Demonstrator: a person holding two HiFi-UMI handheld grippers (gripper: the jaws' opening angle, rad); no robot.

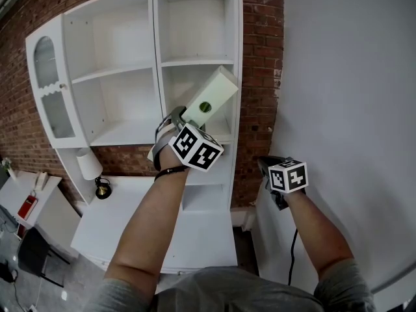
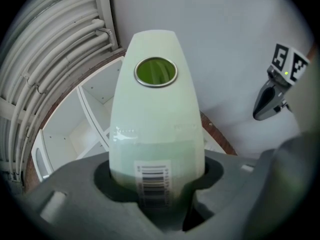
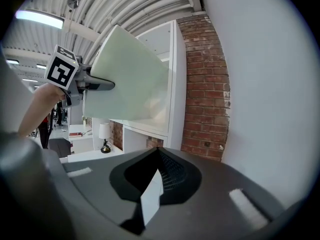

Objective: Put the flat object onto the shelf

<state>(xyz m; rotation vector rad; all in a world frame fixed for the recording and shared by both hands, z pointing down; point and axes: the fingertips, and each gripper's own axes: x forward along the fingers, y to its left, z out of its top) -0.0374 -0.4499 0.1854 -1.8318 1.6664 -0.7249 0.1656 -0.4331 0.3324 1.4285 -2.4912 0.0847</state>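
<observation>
The flat object is a pale green box [image 1: 212,95] with a round green window and a barcode [image 2: 155,119]. My left gripper [image 1: 182,116] is shut on its lower end and holds it up, tilted, in front of the right column of the white shelf unit [image 1: 195,62]. In the left gripper view the jaws [image 2: 156,196] clamp the box's barcode end. My right gripper [image 1: 275,174] hangs lower, next to the white wall, shut with nothing held [image 3: 157,154]. From the right gripper view the box [image 3: 132,86] stands before the shelf unit [image 3: 171,49].
The shelf unit has a left column with a glass door [image 1: 49,90]. Below it a white cabinet top [image 1: 130,223] carries a small lamp [image 1: 91,169]. Brick wall [image 1: 261,77] lies behind, a white wall [image 1: 351,77] at the right. A desk [image 1: 26,207] and a black chair [image 1: 36,252] stand lower left.
</observation>
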